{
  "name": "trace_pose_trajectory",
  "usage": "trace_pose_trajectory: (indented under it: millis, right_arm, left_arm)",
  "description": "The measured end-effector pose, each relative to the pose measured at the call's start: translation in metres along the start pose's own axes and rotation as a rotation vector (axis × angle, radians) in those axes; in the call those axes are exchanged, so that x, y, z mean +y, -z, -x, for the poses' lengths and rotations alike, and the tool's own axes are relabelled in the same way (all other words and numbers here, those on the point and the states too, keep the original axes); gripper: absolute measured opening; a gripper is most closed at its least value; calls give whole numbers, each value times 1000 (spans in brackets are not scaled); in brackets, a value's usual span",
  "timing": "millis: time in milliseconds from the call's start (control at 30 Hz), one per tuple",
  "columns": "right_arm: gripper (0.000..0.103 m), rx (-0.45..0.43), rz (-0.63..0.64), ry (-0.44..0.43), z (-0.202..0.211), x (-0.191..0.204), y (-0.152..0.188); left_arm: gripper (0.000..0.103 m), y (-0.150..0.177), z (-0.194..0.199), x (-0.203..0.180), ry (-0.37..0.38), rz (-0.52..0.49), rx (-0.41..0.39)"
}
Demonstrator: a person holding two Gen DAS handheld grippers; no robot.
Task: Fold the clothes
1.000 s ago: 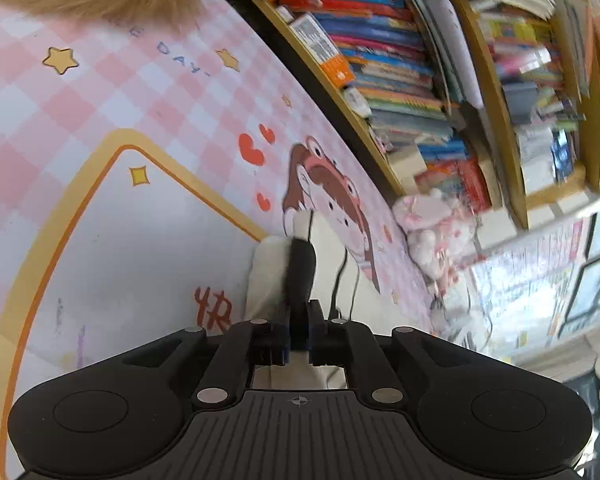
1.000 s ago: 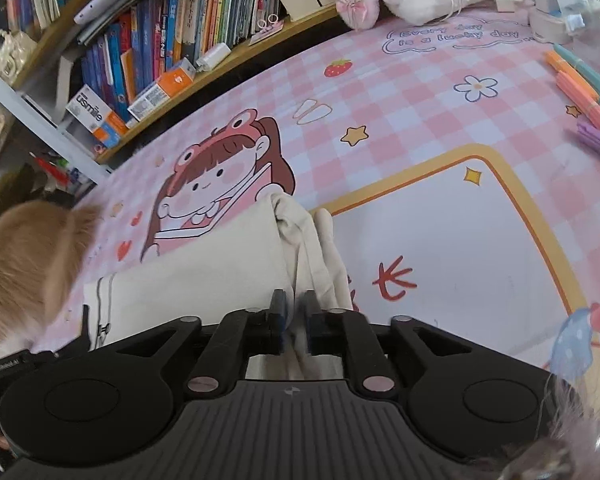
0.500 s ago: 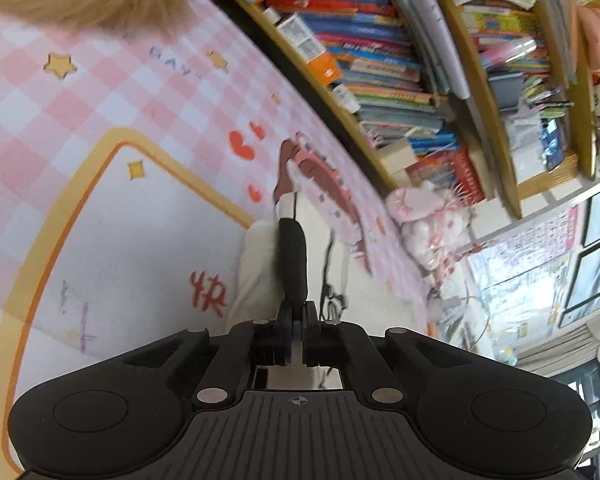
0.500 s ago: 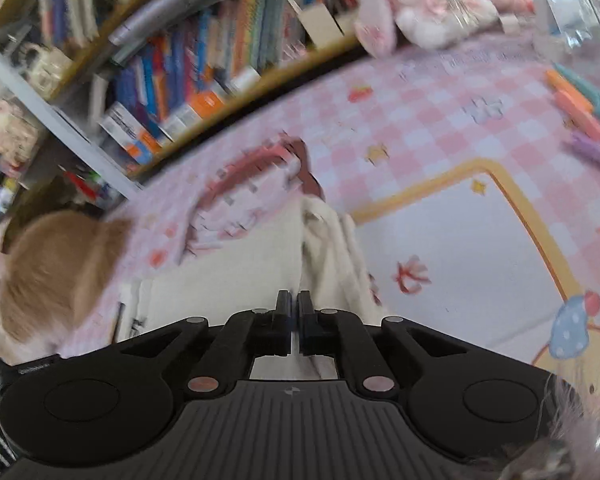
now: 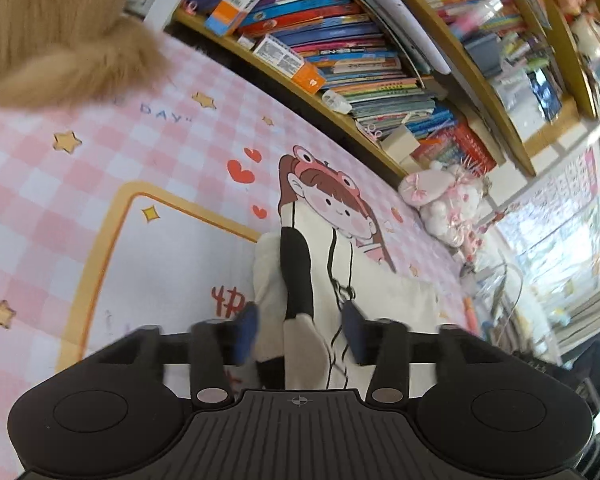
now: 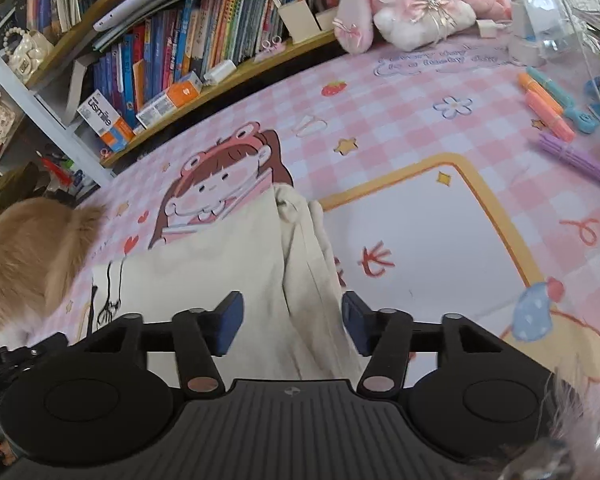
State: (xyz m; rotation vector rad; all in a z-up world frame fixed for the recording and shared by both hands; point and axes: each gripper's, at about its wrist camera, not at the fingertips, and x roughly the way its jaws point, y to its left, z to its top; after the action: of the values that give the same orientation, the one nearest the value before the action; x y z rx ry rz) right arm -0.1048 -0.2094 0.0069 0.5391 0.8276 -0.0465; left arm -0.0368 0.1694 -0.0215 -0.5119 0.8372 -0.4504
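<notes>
Both my grippers, left (image 5: 298,330) and right (image 6: 292,322), stand spread wide and grip nothing. Between their fingers lies the cream garment (image 6: 228,264), folded on the pink checked desk mat (image 6: 400,92), its black-trimmed edge nearest my left.

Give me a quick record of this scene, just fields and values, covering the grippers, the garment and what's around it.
left gripper: open, jaws either side of the garment
right gripper: open, jaws either side of the garment
garment: cream with black trim, folded, lying on the mat
mat: pink checked, cartoon girl print
far edge: bookshelf, plush toy
right side: markers
</notes>
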Motion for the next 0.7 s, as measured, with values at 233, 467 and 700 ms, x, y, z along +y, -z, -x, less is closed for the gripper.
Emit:
trace_pose_trajectory:
  millis: [233, 467, 700]
  right_arm:
    - [63, 13, -44, 29, 9, -2, 21]
    - [68, 6, -70, 57, 19, -2, 31]
    - [69, 23, -115, 55, 23, -8, 34]
  left_arm:
    - [74, 12, 5, -12, -64, -64, 25]
    - [80, 20, 8, -15, -58, -59, 48]
    - [80, 30, 9, -7, 0, 47, 82]
